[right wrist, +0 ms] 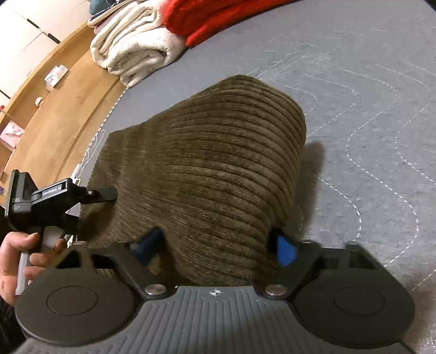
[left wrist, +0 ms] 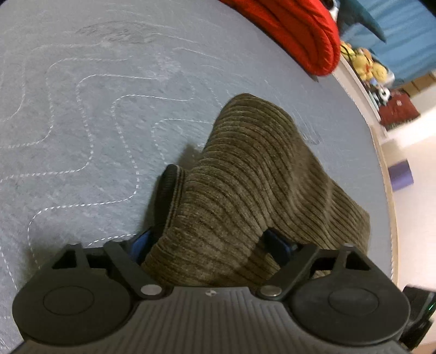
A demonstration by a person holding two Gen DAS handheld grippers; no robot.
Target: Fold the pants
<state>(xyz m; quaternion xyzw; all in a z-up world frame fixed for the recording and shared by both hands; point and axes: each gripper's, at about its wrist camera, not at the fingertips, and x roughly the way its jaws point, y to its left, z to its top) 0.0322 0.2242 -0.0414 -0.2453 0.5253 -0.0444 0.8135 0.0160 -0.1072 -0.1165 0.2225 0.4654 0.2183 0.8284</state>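
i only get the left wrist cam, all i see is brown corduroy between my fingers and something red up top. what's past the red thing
Observer: In the right wrist view a folded cream blanket lies beside the red blanket, at the edge of the grey quilted bed.
Operator: is the other gripper on the pants too
Observer: The right gripper has the corduroy pants bulging between its blue pads; I cannot tell if they press yet.
Operator: how does my gripper look from there
Observer: The left gripper shows at that view's left edge, its tip at the pants' edge, a hand on its handle.
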